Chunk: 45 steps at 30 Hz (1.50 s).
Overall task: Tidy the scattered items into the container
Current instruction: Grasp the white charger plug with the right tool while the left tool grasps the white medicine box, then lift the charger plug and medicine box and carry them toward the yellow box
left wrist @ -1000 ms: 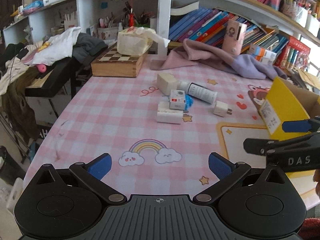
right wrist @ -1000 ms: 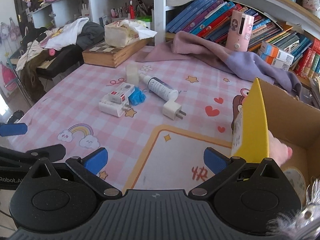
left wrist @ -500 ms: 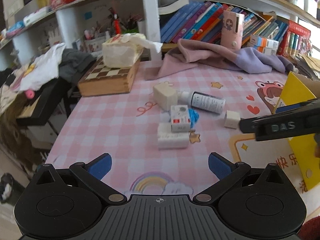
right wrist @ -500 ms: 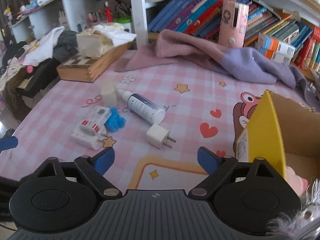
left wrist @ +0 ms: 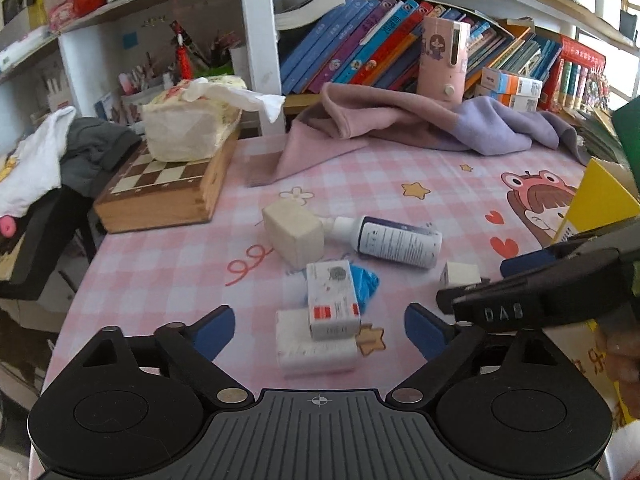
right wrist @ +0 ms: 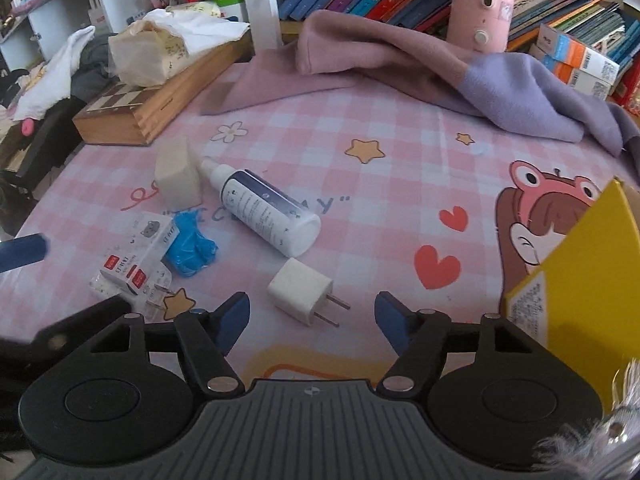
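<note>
White charger point(right wrist: 300, 291) lies flat, prongs pointing right.

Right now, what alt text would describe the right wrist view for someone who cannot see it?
The right gripper, jaws just closing with nothing pressed between them, hangs over a white plug adapter on a pink checked tablecloth. Beyond lie a spray bottle, a crumpled blue wrapper and small boxes; a yellow cardboard box stands at right.
</note>
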### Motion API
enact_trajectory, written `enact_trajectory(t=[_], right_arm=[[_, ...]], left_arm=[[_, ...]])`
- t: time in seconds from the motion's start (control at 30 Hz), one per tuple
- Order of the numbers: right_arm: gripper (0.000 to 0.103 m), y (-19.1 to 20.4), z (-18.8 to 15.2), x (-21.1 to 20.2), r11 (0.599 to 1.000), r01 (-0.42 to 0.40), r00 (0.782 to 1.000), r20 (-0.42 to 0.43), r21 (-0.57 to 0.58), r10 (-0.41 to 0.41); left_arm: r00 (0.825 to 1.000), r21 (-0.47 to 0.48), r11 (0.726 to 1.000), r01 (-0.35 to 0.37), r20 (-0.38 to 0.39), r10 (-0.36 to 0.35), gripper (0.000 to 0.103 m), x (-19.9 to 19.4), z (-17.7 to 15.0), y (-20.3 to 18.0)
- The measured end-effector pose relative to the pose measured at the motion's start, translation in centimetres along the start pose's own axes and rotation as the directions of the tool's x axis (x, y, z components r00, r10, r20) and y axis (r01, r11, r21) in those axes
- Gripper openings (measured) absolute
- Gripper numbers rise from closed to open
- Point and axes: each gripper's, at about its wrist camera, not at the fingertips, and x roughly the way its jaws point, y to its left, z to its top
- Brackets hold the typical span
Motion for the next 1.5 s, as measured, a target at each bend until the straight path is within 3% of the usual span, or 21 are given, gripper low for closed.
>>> enact_trajectory(t=[0.17,0.33,0.4,0.43,0.5,0.57,1.03,1.5], right_arm=[[0.061,-0.3,0.2,1.1,1.0,0.007,1.0,-0.023,0.018,-0.006],[0.057,-0.4,0.3,1.4,1.0,0.009,1.0,-0.019,0.021,-0.009],[0.056,-0.3,0.4,1.5,1.0,0.011,1.0,-0.013,0.016,-0.011],[0.055,-0.2,0.4,1.5,1.0,0.013,1.0,-0.011,0.011,-0.013],[0.048,-0.1,0.5,1.5,1.0,0.01,1.0,-0.008,-0.004,-0.01],[0.043,0.0,0.5,1.5,1.0,0.01,1.0,-0.007,-0.017,-0.011],[0.043,0.7,-0.2,-1.8,0.998,-0.051,0.998,0.043,-0.038,0.052],[0.043,2.4,-2.8,-7.2,0.994,-0.075,0.991,0.108,-0.082,0.084]], left_arm=[[1.0,0.046,0.999,-0.011,-0.023,0.012,0.08,1.9,0.5,-0.3],[0.999,0.053,0.999,-0.001,-0.043,0.003,0.065,3.0,0.6,-0.3],[0.999,0.051,0.999,0.013,-0.052,-0.011,0.052,3.4,0.7,-0.3],[0.998,0.054,0.998,0.018,-0.054,-0.015,0.051,3.5,0.7,-0.3],[0.998,0.056,0.998,0.029,-0.052,-0.026,0.036,3.4,0.8,-0.3],[0.997,0.024,0.998,0.063,-0.047,-0.062,0.029,3.0,0.9,0.2],[0.997,-0.078,0.994,0.078,0.024,-0.077,0.028,-1.4,0.2,1.7],[0.989,-0.102,0.988,0.119,0.096,-0.109,0.028,-7.7,-1.9,1.3]])
